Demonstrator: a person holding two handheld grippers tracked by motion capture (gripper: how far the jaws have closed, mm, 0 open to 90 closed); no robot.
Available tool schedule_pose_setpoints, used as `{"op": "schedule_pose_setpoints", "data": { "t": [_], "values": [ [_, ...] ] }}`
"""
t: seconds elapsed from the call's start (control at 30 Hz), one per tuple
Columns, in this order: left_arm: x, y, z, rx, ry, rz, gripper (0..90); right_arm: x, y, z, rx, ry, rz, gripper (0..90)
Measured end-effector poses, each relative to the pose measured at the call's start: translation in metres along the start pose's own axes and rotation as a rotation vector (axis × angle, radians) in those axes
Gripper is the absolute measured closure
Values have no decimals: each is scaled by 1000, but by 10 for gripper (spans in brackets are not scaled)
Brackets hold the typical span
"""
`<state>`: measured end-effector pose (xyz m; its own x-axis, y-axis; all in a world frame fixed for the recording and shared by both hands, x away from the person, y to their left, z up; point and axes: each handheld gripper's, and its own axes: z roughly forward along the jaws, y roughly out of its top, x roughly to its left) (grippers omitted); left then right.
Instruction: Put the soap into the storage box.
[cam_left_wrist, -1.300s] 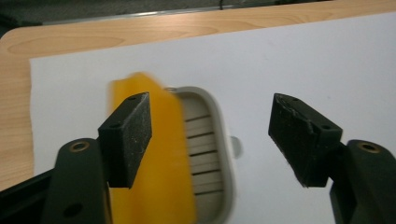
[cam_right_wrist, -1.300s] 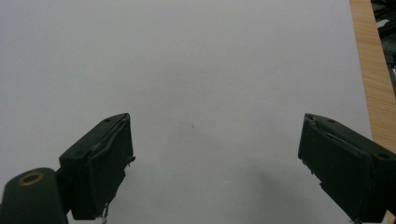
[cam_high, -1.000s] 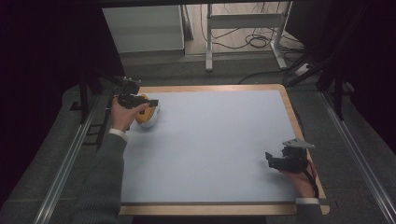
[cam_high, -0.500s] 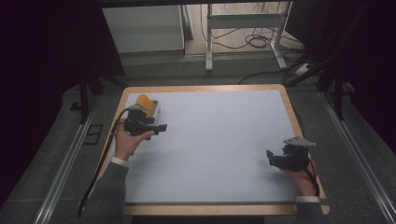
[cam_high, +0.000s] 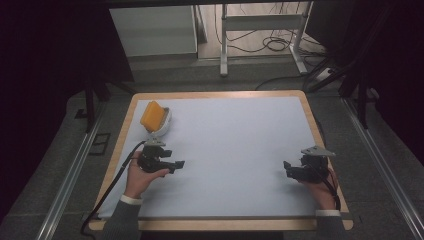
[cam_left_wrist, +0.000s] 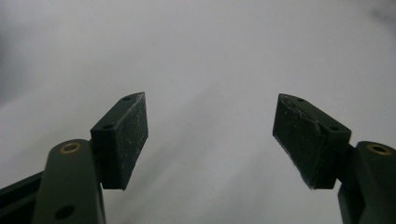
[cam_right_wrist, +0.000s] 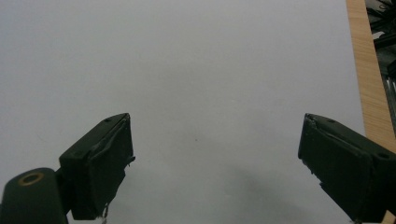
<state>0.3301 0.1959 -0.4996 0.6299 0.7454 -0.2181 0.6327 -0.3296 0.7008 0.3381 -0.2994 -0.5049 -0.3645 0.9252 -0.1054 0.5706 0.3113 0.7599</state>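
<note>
An orange block (cam_high: 151, 116) stands tilted in a small white bowl (cam_high: 165, 128) at the far left of the table. My left gripper (cam_high: 179, 164) hovers low over the pale mat, nearer the person than the bowl and apart from it, pointing right. Its jaws have just been opening. In the left gripper view they (cam_left_wrist: 210, 135) stand wide with only bare mat between them. My right gripper (cam_high: 286, 165) rests near the table's right edge, pointing left. It is open too, and the right gripper view (cam_right_wrist: 215, 158) has nothing between the pads.
The pale mat (cam_high: 235, 140) covers most of a wooden-rimmed table (cam_high: 311, 115). A cable (cam_high: 111, 186) trails from the left gripper over the near left edge. Metal rails run along both sides, and a frame with cables stands on the floor beyond.
The left gripper has drawn back from the bowl toward the person and sunk lower, leaving the orange block in the bowl. The right gripper has stayed put.
</note>
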Motion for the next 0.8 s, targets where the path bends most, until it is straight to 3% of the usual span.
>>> {"op": "schedule_pose_setpoints", "data": {
  "t": [0.17, 0.37, 0.6, 0.8],
  "values": [
    [-8, -4, 2, 11, -7, 5, 271, 1, 0, 0, -4, -9, -3, 103],
    [-10, -4, 2, -17, -13, -15, 269, 2, 1, -1, -10, -3, -9, 103],
    [-9, -5, 2, -5, -17, -30, 279, 1, 1, -1, -10, -4, -10, 103],
    [-7, -6, 2, 1, -21, -31, 259, 7, 3, -3, -27, 24, -22, 103]
  ]
}}
